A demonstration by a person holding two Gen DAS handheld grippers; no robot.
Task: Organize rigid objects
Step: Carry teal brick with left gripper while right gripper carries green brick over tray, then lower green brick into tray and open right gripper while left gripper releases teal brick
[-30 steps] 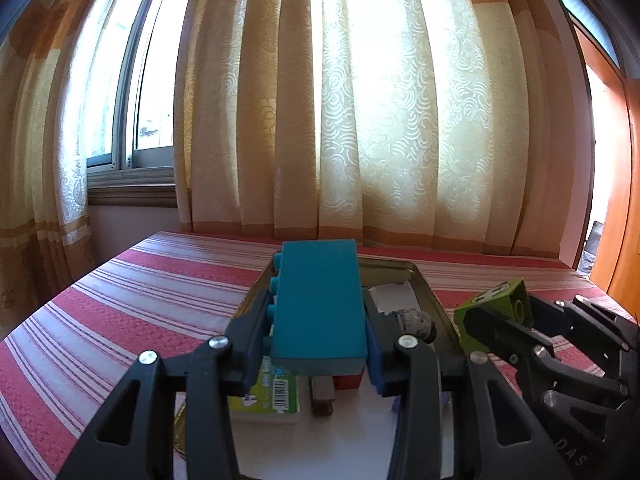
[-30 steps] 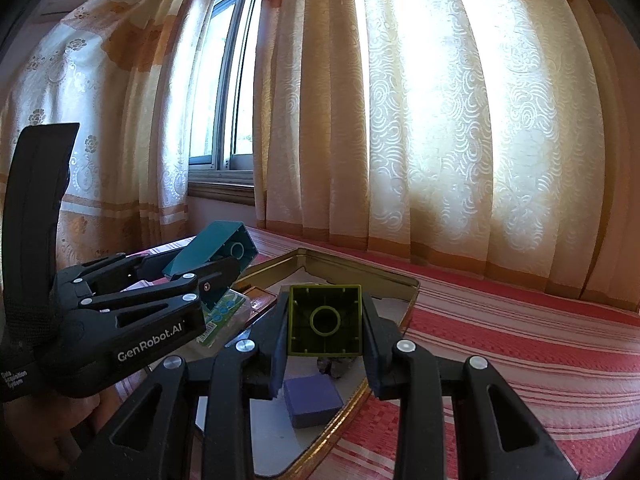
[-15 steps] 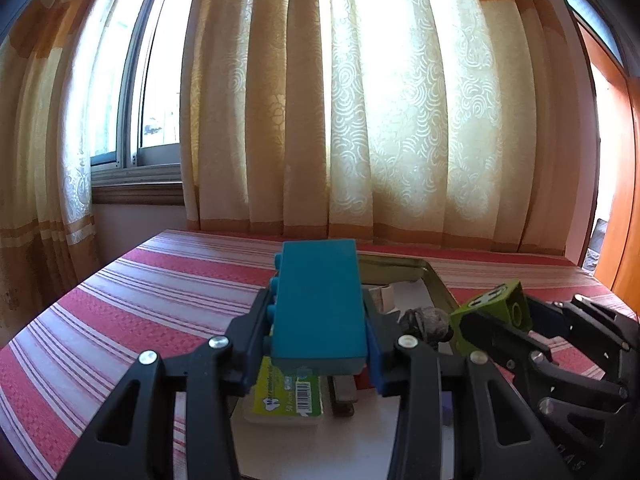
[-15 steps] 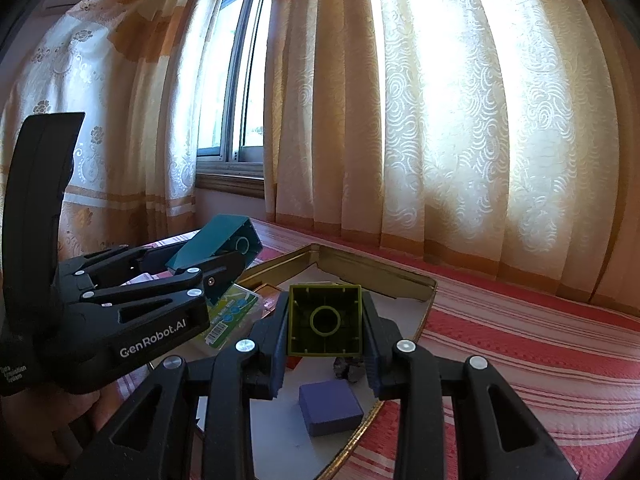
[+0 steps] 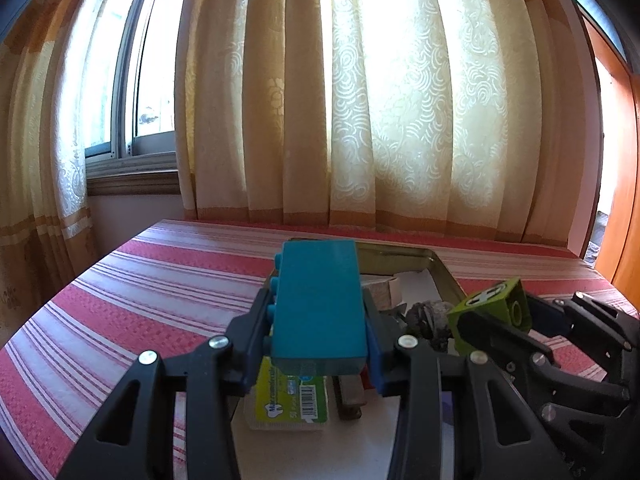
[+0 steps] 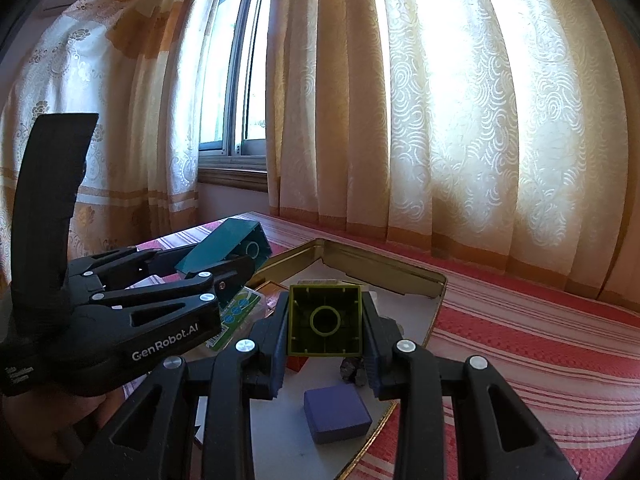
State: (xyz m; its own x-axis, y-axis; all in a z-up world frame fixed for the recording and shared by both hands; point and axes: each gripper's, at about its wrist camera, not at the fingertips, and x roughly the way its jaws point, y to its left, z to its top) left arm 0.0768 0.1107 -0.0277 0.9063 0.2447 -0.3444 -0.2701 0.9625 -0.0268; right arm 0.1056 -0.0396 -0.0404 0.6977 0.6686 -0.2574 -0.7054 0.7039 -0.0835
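My left gripper is shut on a teal building block, studs facing left, held above the metal tray. The same teal block shows in the right wrist view at the left, in the left gripper. My right gripper is shut on a green square block, its hollow underside facing the camera. In the left wrist view the green block hangs at the right in the right gripper. Both blocks hover over the tray.
The tray holds a purple block, a dark rock, a green-labelled packet, a brown piece and a pale object at the back. A red striped cloth covers the table; curtains and a window hang behind.
Both views have tilted slightly upward, so the tray and its contents sit lower in the frames. Both grips are unchanged.
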